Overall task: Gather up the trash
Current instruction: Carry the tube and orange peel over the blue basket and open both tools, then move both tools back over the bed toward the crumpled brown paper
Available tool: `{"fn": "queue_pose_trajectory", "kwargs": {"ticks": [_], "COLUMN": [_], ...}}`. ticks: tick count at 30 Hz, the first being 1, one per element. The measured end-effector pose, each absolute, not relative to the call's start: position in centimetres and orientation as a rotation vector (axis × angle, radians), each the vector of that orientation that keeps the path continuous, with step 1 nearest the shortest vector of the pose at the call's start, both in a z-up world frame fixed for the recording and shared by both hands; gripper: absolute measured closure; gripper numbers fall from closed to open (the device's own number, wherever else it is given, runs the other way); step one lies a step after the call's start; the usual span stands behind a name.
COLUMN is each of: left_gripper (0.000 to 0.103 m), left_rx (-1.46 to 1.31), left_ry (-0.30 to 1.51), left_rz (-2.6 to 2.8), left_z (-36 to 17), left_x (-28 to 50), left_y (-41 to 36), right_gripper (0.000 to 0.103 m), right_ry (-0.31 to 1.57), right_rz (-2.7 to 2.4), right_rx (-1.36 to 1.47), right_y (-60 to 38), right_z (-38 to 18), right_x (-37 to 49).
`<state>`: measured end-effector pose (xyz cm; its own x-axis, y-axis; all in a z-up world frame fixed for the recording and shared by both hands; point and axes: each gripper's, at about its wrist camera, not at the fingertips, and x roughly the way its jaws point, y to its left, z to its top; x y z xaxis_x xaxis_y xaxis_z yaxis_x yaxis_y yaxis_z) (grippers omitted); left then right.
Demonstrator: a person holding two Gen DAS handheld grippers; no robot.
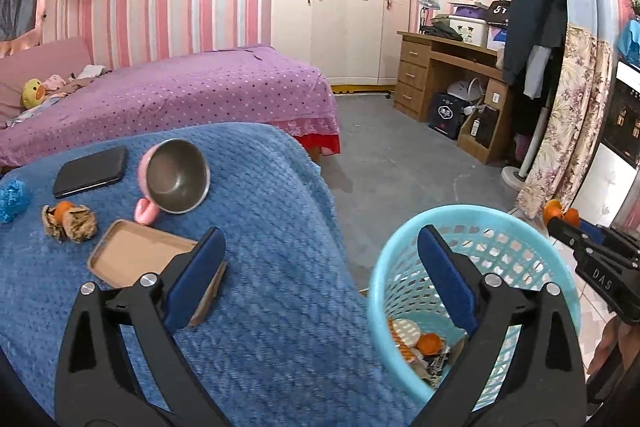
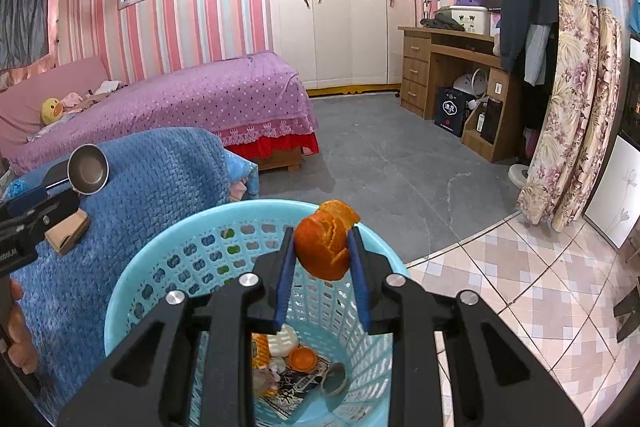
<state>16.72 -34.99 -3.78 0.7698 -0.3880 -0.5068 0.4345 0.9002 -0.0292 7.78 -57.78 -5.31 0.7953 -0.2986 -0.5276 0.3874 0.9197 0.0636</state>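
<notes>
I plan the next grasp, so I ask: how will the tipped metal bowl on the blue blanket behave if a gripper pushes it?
The metal bowl lies on its side, so it will probably roll or rock on its round wall. Its smooth steel may slip between pads. The soft blue blanket should slow it somewhat.

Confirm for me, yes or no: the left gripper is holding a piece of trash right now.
No: the left gripper stands wide open with nothing between its blue pads, above the blue blanket and the basket.
</notes>
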Motion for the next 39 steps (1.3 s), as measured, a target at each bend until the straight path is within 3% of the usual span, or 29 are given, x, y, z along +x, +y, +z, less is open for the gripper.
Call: {"fn": "queue_pose_trajectory", "kwargs": {"ticks": [5,10,12,16,18,39], "left_gripper": [0.008,0.007,0.007,0.007,0.007,0.006], "left_rx": [0.09,0.084,0.082,0.07,0.067,0.056], "left_ry": [0.523,0.517,0.516,0.515,0.514,0.482], "left_rz": [-0.425,-0.406,-0.398,-0.383,-0.377,-0.221], "left_z": [-3.6,-3.4,-3.3,-3.3,-3.4,-1.8], "left_x": [16.8,16.8,16.8,16.8,16.7,18.1], "left_y": [-34.0,-32.5,-32.0,-30.5,-29.7,-15.7], "right_gripper": [0.075,0.044,0.04,0.015,0.01,0.005], "right_ry": [0.524,0.511,0.512,0.492,0.487,0.436], "right_rz": [-0.368,-0.387,-0.385,-0.399,-0.413,-0.354], "right_rx": [0.187,0.18,0.184,0.188,0.178,0.118], "right_y": [-57.3,-56.8,-56.7,-56.1,-55.6,-45.8], "right_z": [-5.6,-5.7,-5.7,-5.3,-5.1,-2.0], "right_x": [8.1,8.2,8.2,7.8,7.8,10.7]}}
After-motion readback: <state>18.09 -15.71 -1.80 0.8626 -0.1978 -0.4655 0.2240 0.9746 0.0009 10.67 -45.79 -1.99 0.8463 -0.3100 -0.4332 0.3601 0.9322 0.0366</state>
